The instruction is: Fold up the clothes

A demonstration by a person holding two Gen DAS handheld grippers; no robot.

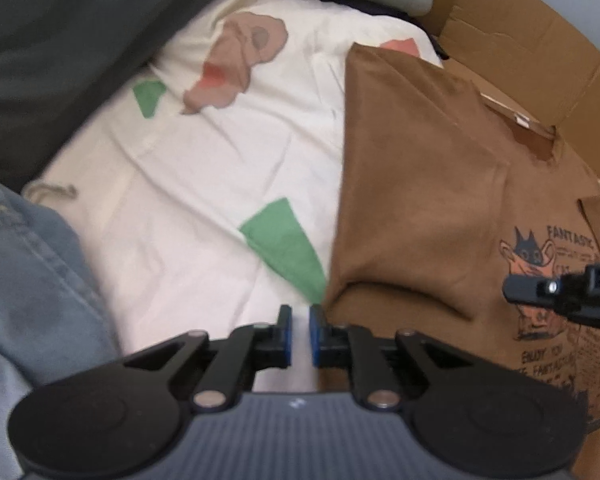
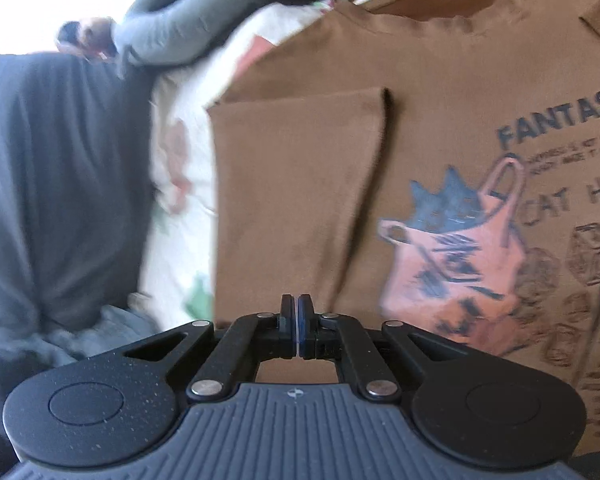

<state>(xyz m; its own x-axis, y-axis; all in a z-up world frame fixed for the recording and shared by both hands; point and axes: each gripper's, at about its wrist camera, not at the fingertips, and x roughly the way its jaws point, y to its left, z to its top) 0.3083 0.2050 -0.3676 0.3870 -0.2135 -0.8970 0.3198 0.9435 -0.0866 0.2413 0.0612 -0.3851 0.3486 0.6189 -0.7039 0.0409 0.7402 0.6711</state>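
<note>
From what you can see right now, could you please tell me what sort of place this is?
Most likely a bedroom at home, with clothes being folded on a bed. A brown printed T-shirt lies on a cream patterned sheet, with jeans and a cardboard box close by.

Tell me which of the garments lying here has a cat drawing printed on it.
The brown T-shirt; the cream printed sheet, jeans and dark grey garment show no cat.
</note>
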